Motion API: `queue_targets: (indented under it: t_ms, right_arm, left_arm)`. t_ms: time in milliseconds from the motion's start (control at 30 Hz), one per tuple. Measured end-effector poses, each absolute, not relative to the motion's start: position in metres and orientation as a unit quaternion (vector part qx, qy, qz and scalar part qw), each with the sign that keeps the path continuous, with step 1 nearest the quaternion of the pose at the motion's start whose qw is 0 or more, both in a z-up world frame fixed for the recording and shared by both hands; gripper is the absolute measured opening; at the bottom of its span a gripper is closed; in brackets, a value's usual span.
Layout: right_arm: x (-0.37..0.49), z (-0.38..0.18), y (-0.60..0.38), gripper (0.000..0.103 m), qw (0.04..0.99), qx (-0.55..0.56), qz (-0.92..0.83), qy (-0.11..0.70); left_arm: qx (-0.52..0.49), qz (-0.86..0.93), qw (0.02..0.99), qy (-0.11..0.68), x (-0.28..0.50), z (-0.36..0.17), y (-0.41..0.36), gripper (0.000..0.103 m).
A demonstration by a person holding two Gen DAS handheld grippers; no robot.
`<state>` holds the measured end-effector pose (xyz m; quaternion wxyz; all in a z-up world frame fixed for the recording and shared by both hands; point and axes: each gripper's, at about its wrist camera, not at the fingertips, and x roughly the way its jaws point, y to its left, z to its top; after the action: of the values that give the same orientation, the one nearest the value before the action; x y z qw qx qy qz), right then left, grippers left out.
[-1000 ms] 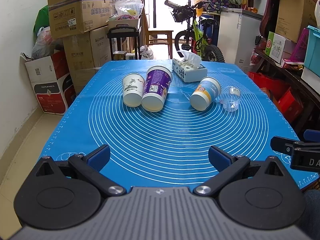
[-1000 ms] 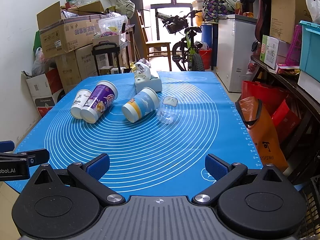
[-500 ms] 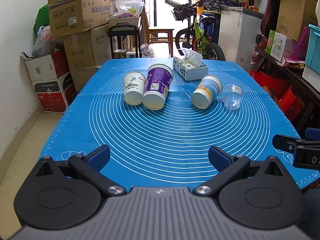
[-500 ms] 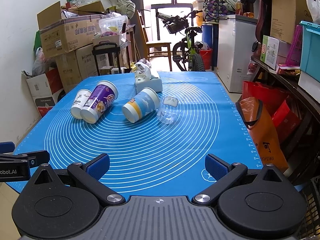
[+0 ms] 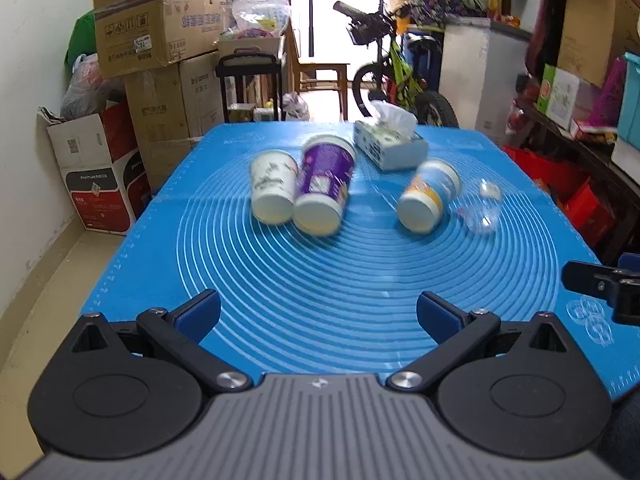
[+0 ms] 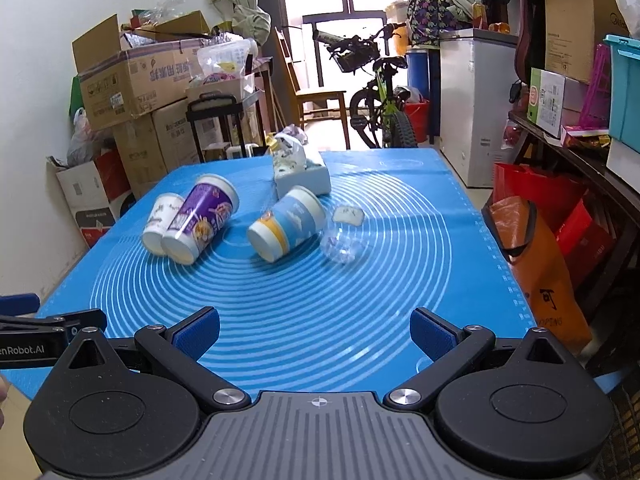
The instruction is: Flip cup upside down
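Each set of tongs, left tongs [image 5: 318, 312] and right tongs [image 6: 315, 330], has a ribbed grey body, two round black housings, black linkage arms with silver screws and blue finger pads [image 6: 198, 330], plus white "Robot.AI" lettering on the left one

I've got a blue mat [image 5: 320, 280] with white rings spread over the table. At its far end sits a tissue box [image 5: 390, 146], a tissue poking out the top. Beyond it, a green bike [image 6: 380, 92] by the bright window, a wooden chair [image 6: 316, 96], cardboard boxes [image 5: 156, 36] stacked left, a white freezer [image 6: 472, 100] right.
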<state>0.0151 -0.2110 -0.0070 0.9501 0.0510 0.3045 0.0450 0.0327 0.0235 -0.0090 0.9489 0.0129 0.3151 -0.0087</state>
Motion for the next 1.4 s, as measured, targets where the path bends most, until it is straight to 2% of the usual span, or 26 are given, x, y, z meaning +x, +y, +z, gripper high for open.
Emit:
queue_targets:
  t_ms: [133,567,933,1200,1267,1300,1367,1400]
  right_arm:
    - [0.037,-0.004,-0.206,0.101,0.953,0.042,0.040,0.298]
    - [0.106,-0.018,-0.193,0.101,0.951,0.052,0.039,0.303]
    - [0.122,-0.045,-0.217,0.100,0.947,0.052,0.008,0.318]
    - [0.128,-0.053,-0.232,0.101,0.945,0.058,-0.010,0.323]
    - [0.128,-0.055,-0.233,0.100,0.944,0.057,-0.012,0.325]
    - [0.129,-0.056,-0.233,0.101,0.944,0.057,-0.012,0.326]
    - [0.129,-0.057,-0.233,0.101,0.943,0.058,-0.012,0.326]
    - [0.128,-0.058,-0.234,0.101,0.943,0.058,-0.013,0.327]
  left_arm:
    - [0.009,0.027,0.958,0.284,0.050,-0.008,0.036,0.103]
    - [0.027,0.064,0.965,0.252,0.140,-0.011,0.067,0.103]
    - [0.051,0.032,0.958,0.282,0.217,-0.031,0.067,0.103]
    - [0.051,0.036,0.942,0.330,0.244,-0.053,0.069,0.102]
    - [0.053,0.039,0.935,0.348,0.249,-0.058,0.069,0.099]
    - [0.050,0.037,0.934,0.351,0.250,-0.060,0.069,0.089]
    - [0.029,0.024,0.933,0.359,0.251,-0.061,0.073,0.082]
    - [0.020,0.024,0.932,0.362,0.251,-0.061,0.075,0.075]
